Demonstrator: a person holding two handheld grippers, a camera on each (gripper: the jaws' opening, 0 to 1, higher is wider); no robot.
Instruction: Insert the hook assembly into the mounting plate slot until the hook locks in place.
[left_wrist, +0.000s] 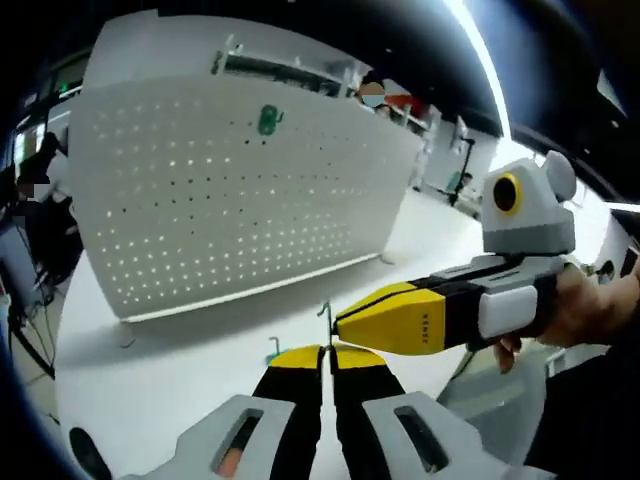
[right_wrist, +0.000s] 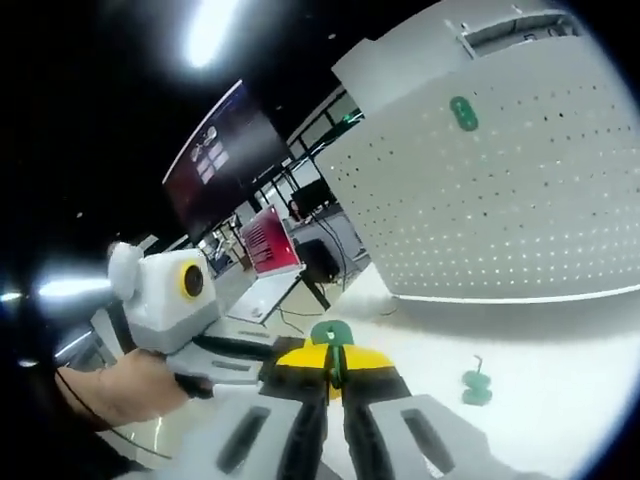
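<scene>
right gripper (right_wrist: 336, 368) pinching green hook (right_wrist: 331, 335), pegboard (right_wrist: 520, 200)

An open-plan lab or workshop: white worktop (left_wrist: 200, 370), standing pegboard (left_wrist: 230, 190), ceiling strip lights (left_wrist: 480, 60), wall screen (right_wrist: 215, 150), far desks.

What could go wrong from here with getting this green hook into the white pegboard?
The green hook piece sits only at the tips of the right gripper, so it could twist or slip out. The left gripper crowds close and might bump it. A second green hook lies loose on the table and could get knocked aside.
</scene>
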